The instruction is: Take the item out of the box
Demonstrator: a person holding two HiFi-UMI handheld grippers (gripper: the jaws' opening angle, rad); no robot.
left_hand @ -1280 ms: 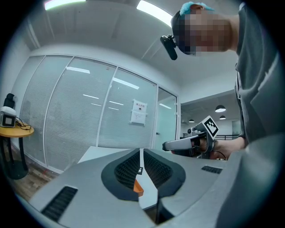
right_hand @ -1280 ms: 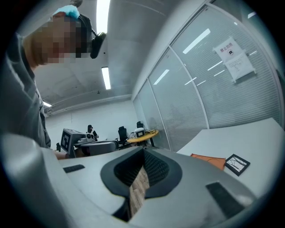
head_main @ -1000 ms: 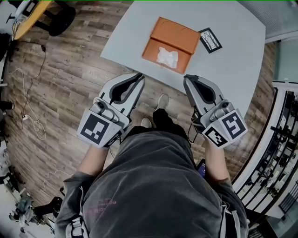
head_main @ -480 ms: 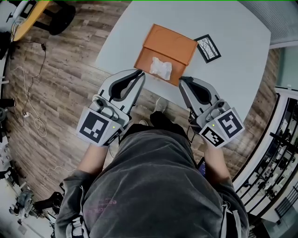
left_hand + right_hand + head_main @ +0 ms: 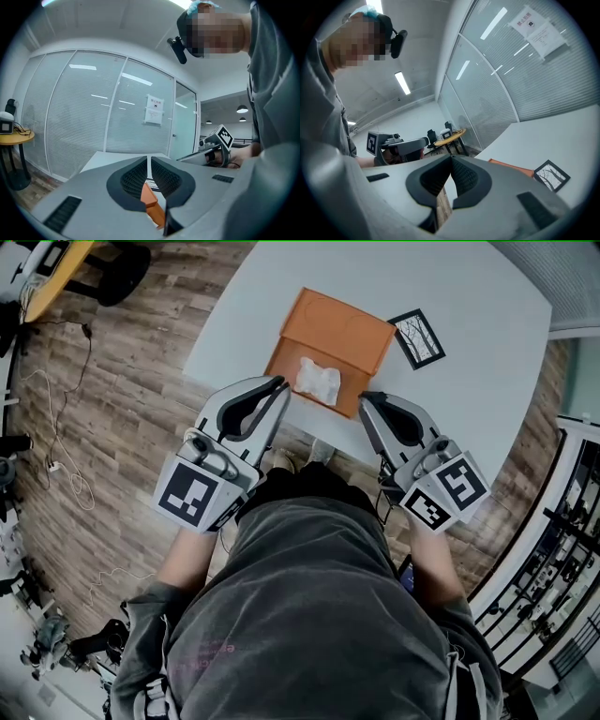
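- Writing on the paper notice (image 5: 154, 110) stuck to the glass wall (image 5: 75, 122) is too small to read; the wall shows fine horizontal slats behind it.
- Orange box (image 5: 330, 334): flat, rectangular and cardboard-looking. Its lid is folded back open, and it lies on the smooth pale table (image 5: 469, 287), close to the edge nearest the person.
- White item (image 5: 317, 381): crumpled and soft-looking. It sits inside the open half of the box nearer the person, apart from both grippers.
- Framed picture (image 5: 418, 337): a small card with a black border and a drawing of bare branches, lying just beside the box's right corner.
- Left gripper (image 5: 279, 388): a grey moulded shell with black ribbed pads. Its jaws are pressed together with nothing between them. Its tip is near the box's near-left corner, and in the left gripper view the orange edge shows just below the jaws. Its marker cube (image 5: 192, 498) bears a black-and-white square pattern, with no letters.
- Right gripper (image 5: 366, 401): the same build, with the jaws closed tight and empty. Its tip is near the box's near-right corner.
- Wood-plank floor (image 5: 122, 362) lies beneath the table, grained and brown.
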